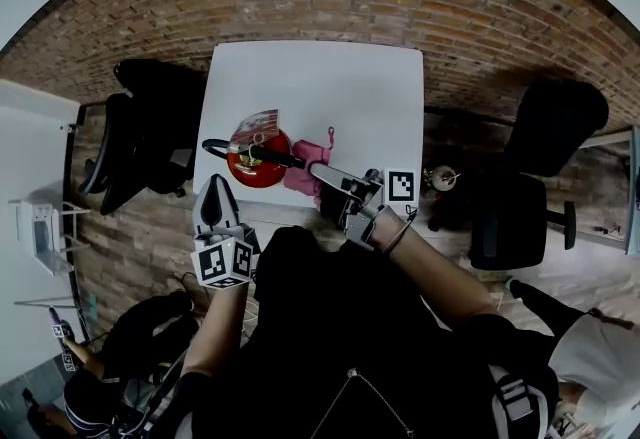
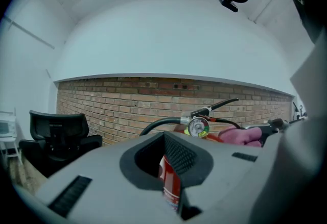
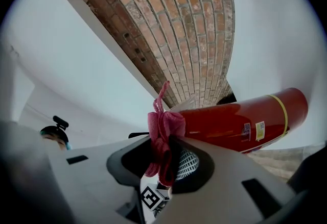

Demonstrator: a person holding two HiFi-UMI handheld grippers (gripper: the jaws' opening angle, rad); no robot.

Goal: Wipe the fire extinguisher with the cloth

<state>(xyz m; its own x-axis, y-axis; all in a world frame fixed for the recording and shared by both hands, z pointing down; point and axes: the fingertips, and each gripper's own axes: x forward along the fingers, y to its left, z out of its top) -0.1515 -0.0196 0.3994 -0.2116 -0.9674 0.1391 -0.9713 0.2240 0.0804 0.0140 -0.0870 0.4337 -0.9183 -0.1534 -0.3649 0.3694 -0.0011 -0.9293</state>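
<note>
Fire extinguisher (image 1: 258, 159) stands upright on table (image 1: 340, 87). Right gripper (image 3: 164, 166) is clenched on pink cloth (image 3: 162, 131), held at the red body. Left gripper (image 2: 171, 169) is closed, empty, just beside. Risk: sideways wiping pressure tips the unbraced extinguisher.

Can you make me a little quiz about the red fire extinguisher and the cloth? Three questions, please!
1. What is the right gripper holding? A) a cloth B) a cup C) a pen
2. True or false: the fire extinguisher lies on the floor.
3. Fill in: the cloth's colour is ____.
Key: 1 A; 2 false, it is on the white table; 3 pink.
</note>
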